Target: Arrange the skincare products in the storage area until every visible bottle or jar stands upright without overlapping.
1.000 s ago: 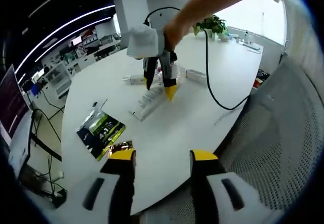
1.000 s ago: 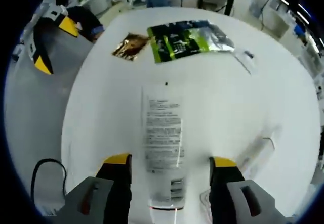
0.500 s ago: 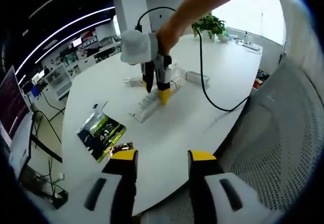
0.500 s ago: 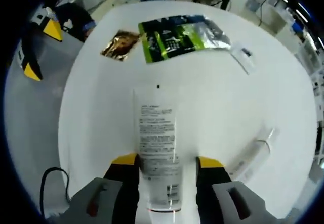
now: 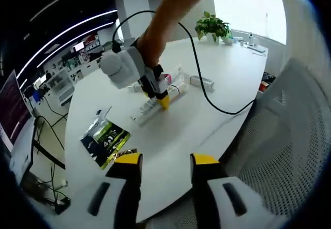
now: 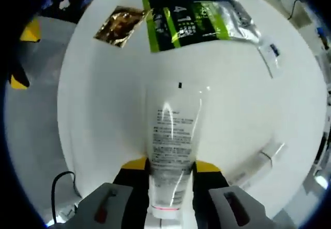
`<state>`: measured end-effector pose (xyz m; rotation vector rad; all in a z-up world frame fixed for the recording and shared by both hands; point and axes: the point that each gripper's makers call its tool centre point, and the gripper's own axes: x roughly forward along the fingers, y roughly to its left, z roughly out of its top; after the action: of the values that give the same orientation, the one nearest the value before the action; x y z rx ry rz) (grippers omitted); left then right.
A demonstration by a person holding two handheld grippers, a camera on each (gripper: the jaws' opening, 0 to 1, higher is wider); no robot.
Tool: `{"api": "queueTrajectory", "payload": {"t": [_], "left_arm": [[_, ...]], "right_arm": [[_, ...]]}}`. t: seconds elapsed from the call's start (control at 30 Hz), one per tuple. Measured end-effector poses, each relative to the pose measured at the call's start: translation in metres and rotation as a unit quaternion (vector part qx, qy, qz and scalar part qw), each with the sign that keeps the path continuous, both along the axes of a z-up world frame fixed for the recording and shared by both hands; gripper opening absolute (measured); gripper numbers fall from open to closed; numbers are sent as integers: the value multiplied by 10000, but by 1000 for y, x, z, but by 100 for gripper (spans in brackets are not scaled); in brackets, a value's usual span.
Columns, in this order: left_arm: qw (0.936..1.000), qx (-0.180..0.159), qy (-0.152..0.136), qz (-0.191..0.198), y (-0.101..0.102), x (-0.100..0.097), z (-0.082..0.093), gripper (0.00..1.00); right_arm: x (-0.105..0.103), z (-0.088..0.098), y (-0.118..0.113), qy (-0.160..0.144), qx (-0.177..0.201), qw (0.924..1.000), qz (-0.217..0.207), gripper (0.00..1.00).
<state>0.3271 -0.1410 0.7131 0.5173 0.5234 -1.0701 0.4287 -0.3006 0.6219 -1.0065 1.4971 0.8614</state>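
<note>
Right gripper (image 6: 169, 168) jaws clamp white tube (image 6: 171, 141)

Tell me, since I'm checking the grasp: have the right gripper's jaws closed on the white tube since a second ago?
Yes. The right gripper had jaws wide of the white tube; now they press its sides near the cap end.

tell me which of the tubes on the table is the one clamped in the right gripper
The big white tube with printed text, its lower end between the right gripper jaws. The thinner tube off to its side lies untouched on the white table.
</note>
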Motion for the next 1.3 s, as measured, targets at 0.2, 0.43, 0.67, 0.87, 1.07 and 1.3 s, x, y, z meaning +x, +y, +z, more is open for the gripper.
{"api": "queueTrajectory", "payload": {"t": [0.2, 0.43, 0.67, 0.87, 1.07, 1.3], "left_arm": [[9998, -74, -170, -42, -3, 0, 6, 32], [9997, -88, -216, -76, -4, -1, 6, 29], [9995, -124, -247, -157, -5, -3, 8, 29], [9993, -185, -271, -174, -7, -4, 11, 26], [9994, -139, -237, -215, -7, -6, 9, 24], [9994, -133, -258, -185, -7, -5, 10, 23]], "right_arm": [[1, -1, -1, -136, 6, 9999, -89, 26], [-2, 1, 0, -438, 2, 9990, -44, 26], [-3, 3, 1, -619, -27, 9981, -49, 26], [-5, 6, 1, -1026, -15, 9947, -26, 25], [-1, 3, 0, -1004, -10, 9949, -59, 25], [-3, 6, 1, -1455, 73, 9890, 254, 23]]}}
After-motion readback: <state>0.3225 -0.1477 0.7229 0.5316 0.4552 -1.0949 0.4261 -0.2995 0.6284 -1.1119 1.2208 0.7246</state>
